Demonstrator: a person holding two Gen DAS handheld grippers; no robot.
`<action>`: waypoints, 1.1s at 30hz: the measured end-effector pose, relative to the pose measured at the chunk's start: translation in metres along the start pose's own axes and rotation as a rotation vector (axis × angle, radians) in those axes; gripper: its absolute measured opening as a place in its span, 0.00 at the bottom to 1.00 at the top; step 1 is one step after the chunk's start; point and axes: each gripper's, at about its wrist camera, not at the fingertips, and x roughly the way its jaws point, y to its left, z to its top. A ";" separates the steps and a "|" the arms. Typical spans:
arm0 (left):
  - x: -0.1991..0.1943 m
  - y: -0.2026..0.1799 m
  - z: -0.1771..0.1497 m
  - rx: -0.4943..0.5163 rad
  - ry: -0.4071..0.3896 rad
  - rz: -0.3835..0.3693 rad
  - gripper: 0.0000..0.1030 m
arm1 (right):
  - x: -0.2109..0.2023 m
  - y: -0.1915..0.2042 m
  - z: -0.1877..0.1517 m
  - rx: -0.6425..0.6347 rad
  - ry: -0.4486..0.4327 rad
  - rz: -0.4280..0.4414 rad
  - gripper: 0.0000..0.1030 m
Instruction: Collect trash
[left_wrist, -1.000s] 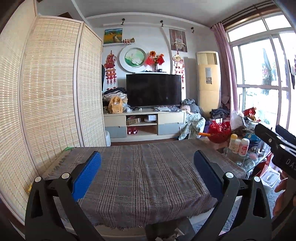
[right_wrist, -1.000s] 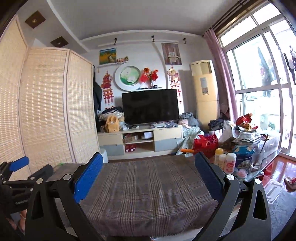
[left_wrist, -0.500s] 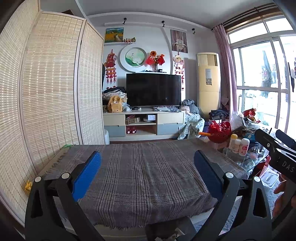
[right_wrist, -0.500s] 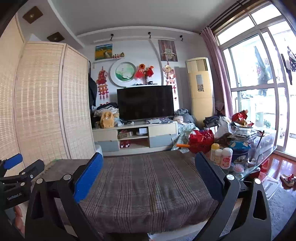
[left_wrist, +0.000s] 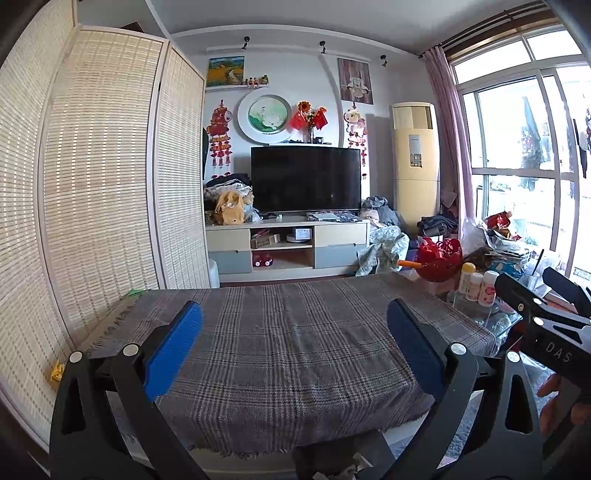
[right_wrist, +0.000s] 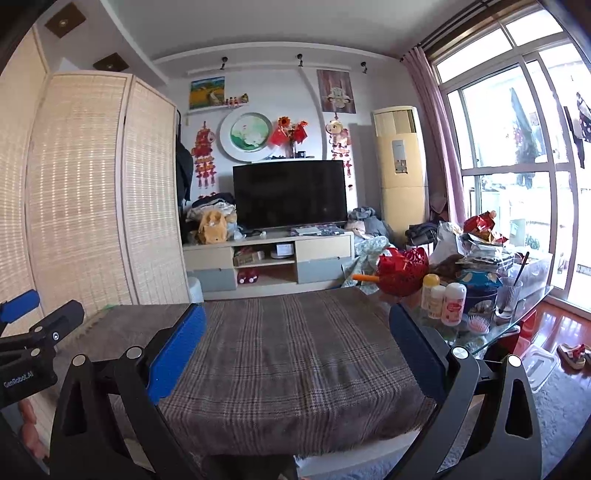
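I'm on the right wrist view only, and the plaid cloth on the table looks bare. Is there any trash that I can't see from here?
Observer: Yes. The left wrist view shows a yellow crumpled scrap low by the foot of the folding screen, left of the table.
Operator: Anything nearer to me?
Observer: What looks like crumpled white paper shows below the near fringe of the plaid cloth. It is partly cut off by the frame edge.
Operator: Is the left gripper free to take it?
Observer: The left gripper has its jaws wide apart with nothing between them.
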 end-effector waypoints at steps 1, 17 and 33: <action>0.000 -0.001 0.000 0.002 0.001 0.001 0.92 | 0.000 0.001 0.000 -0.002 0.000 -0.002 0.97; 0.001 -0.005 -0.001 0.016 0.006 -0.013 0.92 | 0.003 -0.001 -0.001 0.010 0.006 -0.001 0.97; 0.003 -0.004 -0.001 0.004 0.007 -0.002 0.92 | 0.003 0.000 -0.004 0.010 0.010 0.000 0.97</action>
